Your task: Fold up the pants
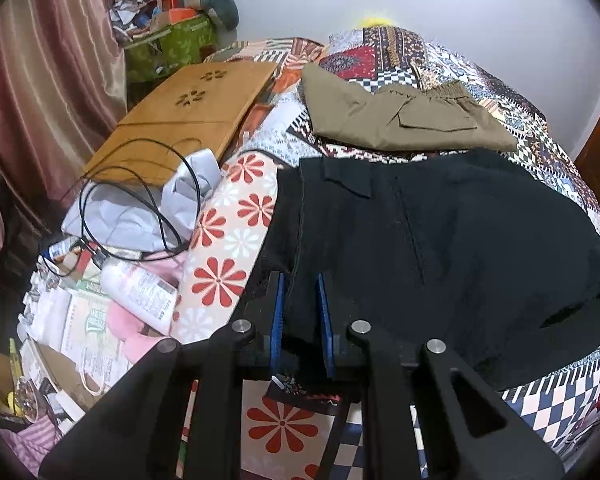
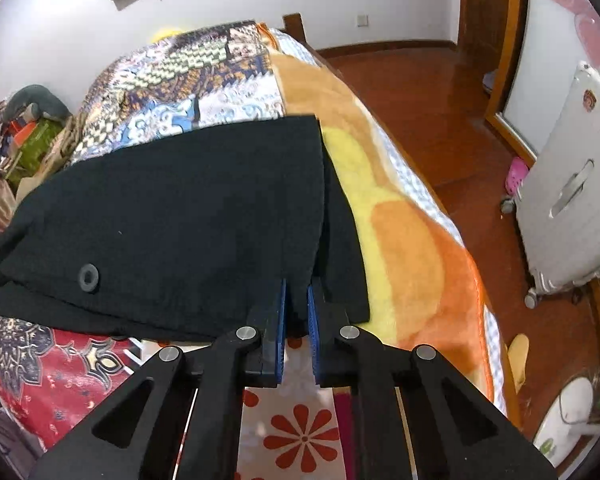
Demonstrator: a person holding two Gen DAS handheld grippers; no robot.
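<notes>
I have the black pants [image 1: 440, 248] spread on the patchwork bed [image 1: 560, 396]; my left hand-held gripper [image 1: 302, 300] grasps one near edge, my right hand-held gripper [image 2: 297, 304] pinches the other edge.

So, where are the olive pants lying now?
In the left wrist view, the olive pants lie folded on the patterned quilt, just behind the black pants.

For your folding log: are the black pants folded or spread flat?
Folded, at least partly: the black pants show a top layer whose edge lies over a lower layer at the right. Both grippers pinch the near edge.
</notes>
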